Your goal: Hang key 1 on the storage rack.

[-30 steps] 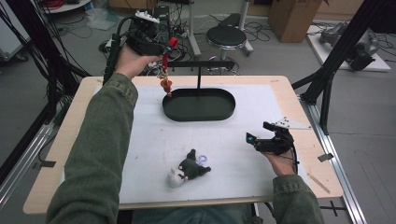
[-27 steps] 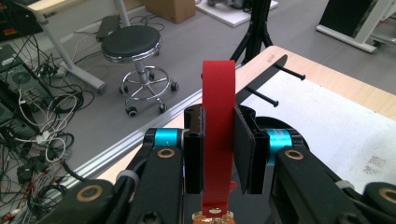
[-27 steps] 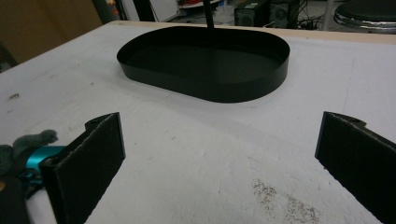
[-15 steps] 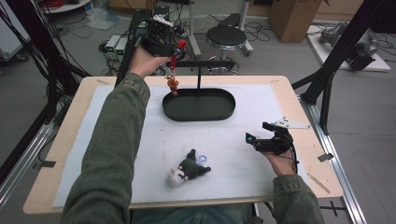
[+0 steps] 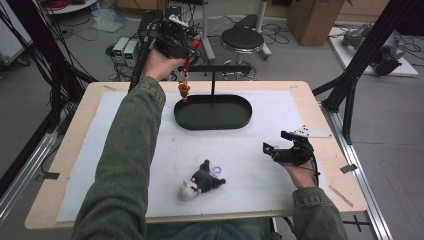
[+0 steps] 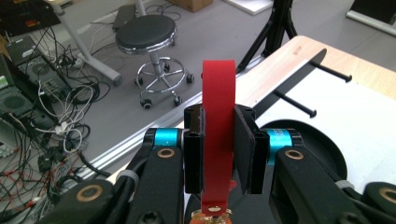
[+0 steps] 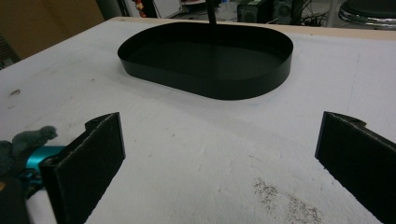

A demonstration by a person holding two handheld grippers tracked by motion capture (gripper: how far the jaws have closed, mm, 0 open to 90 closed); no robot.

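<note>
So the left claw was clamped on the red strap of a little charm, and the left gripper view showed it clearly: both black pads pinching that ribbon loop, with the top of the loop sticking up above them. Compared with a second earlier, that hand had drifted a bit toward 3 o'clock across the far edge of the desk, so the charm now hung just over the 9 o'clock end of the black oval tray instead of off to the side of it, right next to the crossbar of the black hanger stand. My read is that the strap was being lined up with that bar or one of its pegs, so the carry part was nearly over and the fiddly part, getting the loop onto a peg, hadn't happened yet. The charm wasn't touching the tray as far as I could tell, just dangling. The right claw hadn't budged: it sat at about 4 o'clock on the white mat with its pads spread wide and nothing between them. The dark plush toy lay untouched at 6 o'clock near the front edge, probably next in the queue.
</note>
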